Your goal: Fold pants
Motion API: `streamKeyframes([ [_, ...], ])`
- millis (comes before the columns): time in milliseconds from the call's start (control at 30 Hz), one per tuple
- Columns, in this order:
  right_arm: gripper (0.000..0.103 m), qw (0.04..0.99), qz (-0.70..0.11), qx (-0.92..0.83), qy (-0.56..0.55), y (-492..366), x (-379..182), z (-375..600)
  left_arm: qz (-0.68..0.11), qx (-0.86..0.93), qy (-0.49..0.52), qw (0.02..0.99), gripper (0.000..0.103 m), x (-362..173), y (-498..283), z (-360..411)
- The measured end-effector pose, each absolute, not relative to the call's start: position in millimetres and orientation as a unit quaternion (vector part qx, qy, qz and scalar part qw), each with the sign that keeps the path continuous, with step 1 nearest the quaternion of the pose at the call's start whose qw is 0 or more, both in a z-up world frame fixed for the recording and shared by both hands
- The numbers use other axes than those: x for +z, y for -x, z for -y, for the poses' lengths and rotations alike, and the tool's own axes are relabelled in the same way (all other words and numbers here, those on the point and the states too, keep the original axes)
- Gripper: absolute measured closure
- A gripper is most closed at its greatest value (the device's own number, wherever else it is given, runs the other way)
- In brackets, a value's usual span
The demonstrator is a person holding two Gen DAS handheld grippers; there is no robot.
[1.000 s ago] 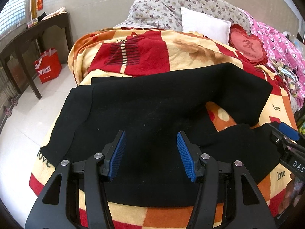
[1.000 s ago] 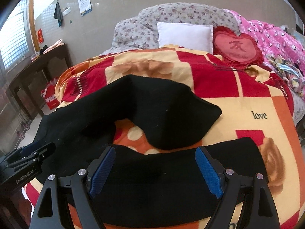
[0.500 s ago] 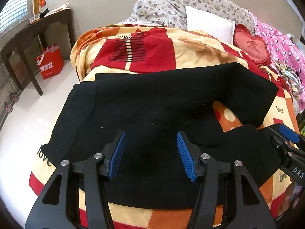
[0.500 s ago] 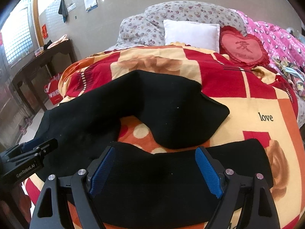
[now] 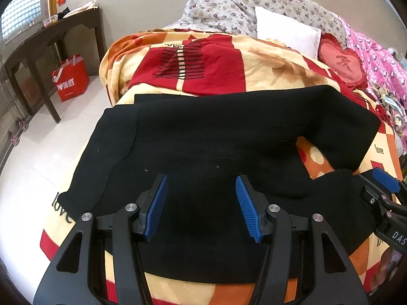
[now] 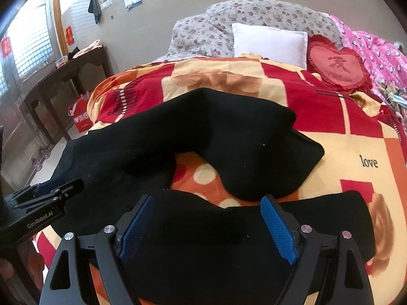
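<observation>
pants: black pants (image 5: 216, 137) lie spread on the patterned blanket (image 5: 216, 58) at the near end of the bed, two legs splayed apart with blanket showing between them, far leg bent (image 6: 254, 147), near leg (image 6: 229, 228) along the bed edge
left gripper: left gripper (image 5: 201, 204) released, nothing between the blue pads, hovering over the waist/hip end of the cloth
right gripper: right gripper (image 6: 206, 225) released, empty, above the near leg
change: over the last second both cameras have lifted and tipped slightly, more of the bed in view; pants unmoved, same lay and same gap
meaning: no grasp made, no fold started; looks like lining up a pick
next (judgement): probably pinch the near leg's edge and bring it onto the far leg
</observation>
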State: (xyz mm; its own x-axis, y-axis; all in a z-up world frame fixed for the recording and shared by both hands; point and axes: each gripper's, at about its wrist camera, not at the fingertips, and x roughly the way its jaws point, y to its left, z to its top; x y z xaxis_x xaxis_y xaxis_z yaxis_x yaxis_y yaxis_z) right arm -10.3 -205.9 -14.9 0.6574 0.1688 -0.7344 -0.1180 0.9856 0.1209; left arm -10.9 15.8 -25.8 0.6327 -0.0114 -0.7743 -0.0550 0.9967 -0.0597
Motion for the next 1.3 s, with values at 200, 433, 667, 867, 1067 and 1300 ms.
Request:
streamKeyframes([
  [200, 0.019, 0.908, -0.409, 0.087, -0.029, 7, -17, 203, -0.432, 0.019, 0.041, 0.901, 0.048, -29, 7, -23],
  [433, 0.019, 0.905, -0.413, 0.094, -0.024, -1, -19, 201, -0.434, 0.040, 0.055, 0.898, 0.048, -30, 0, -44],
  [667, 0.019, 0.906, -0.408, 0.114, -0.021, -10, -15, 194, -0.436, 0.053, 0.060, 0.896, 0.048, -30, -7, -57],
  [867, 0.019, 0.907, -0.394, 0.148, -0.016, -20, -4, 179, -0.440, 0.061, 0.064, 0.894, 0.048, -31, -17, -66],
  [1067, 0.019, 0.908, -0.381, 0.172, 0.023, -35, 9, 153, -0.436, 0.071, 0.067, 0.895, 0.048, -26, -32, -79],
  [1300, 0.019, 0.907, -0.376, 0.185, 0.028, -60, 22, 133, -0.437, 0.077, 0.062, 0.894, 0.048, -26, -45, -88],
])
